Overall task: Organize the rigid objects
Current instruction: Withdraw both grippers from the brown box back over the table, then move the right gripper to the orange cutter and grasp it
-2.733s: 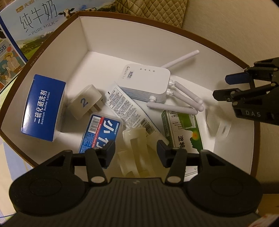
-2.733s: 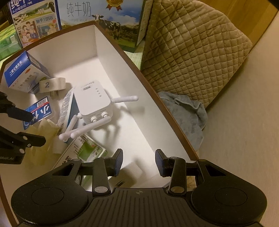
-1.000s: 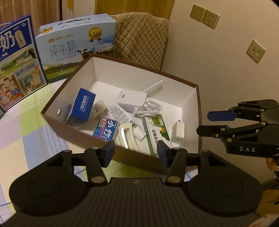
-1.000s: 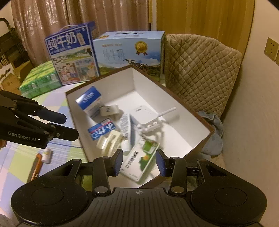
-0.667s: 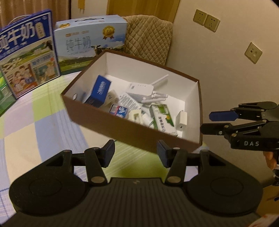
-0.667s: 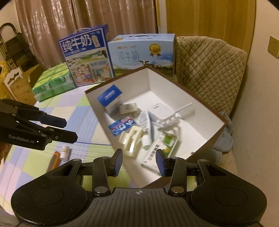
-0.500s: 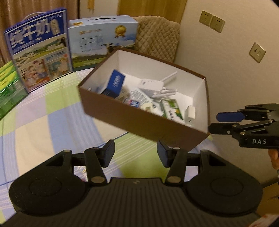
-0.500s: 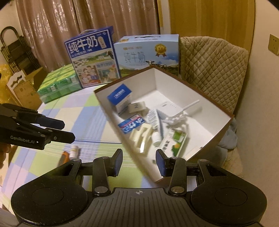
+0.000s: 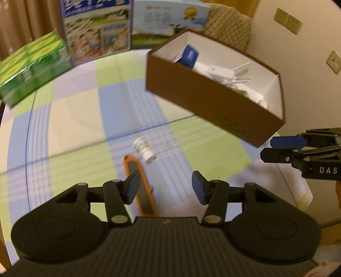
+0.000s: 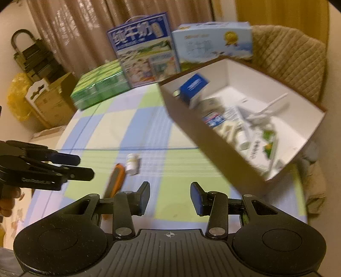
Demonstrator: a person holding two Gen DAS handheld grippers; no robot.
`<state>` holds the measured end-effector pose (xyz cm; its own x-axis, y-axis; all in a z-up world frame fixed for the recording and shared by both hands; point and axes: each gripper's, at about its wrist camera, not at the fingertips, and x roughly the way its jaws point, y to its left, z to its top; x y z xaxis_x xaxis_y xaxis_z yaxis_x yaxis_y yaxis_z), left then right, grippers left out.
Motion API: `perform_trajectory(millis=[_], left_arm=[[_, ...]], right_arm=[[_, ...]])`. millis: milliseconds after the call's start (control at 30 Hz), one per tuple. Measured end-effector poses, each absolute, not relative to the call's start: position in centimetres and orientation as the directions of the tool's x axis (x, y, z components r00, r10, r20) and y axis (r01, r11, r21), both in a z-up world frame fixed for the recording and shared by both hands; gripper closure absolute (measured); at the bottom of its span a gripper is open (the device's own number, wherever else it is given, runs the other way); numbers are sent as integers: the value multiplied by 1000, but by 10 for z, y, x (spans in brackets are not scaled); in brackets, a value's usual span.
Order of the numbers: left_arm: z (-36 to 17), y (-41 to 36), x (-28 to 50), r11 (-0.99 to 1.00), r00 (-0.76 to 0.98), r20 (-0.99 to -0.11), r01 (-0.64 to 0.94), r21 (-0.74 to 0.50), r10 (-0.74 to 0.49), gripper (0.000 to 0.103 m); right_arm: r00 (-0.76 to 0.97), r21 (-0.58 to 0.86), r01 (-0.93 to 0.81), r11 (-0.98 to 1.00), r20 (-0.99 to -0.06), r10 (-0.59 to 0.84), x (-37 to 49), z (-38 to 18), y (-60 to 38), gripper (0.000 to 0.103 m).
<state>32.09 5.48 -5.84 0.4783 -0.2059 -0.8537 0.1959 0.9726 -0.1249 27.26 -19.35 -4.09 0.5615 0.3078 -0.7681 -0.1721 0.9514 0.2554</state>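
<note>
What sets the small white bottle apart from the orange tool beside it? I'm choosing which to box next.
The small white bottle is short, stubby and pale; the orange tool is long, flat and dark with an orange rim. The bottle lies farther from the left claw. Both lie loose on the checked tablecloth, outside the brown box.

We note warm, dim light. Brown curtains [image 10: 70, 32] hang behind a table with a checked cloth [image 9: 70, 119]. A quilted chair back [image 10: 292, 61] meets the cream wall [image 9: 298, 49], which carries wall sockets [image 9: 287, 20]. Black stacked frames [image 10: 36, 57] stand far left.
</note>
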Motion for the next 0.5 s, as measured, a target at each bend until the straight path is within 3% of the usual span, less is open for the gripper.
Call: perform_trajectory(millis=[500], left_arm=[[-86,103,284,992,439,-890,69,-106,-125,54]], right_arm=[[479,286,-229,931,-799,363,270,-72,-131,64]])
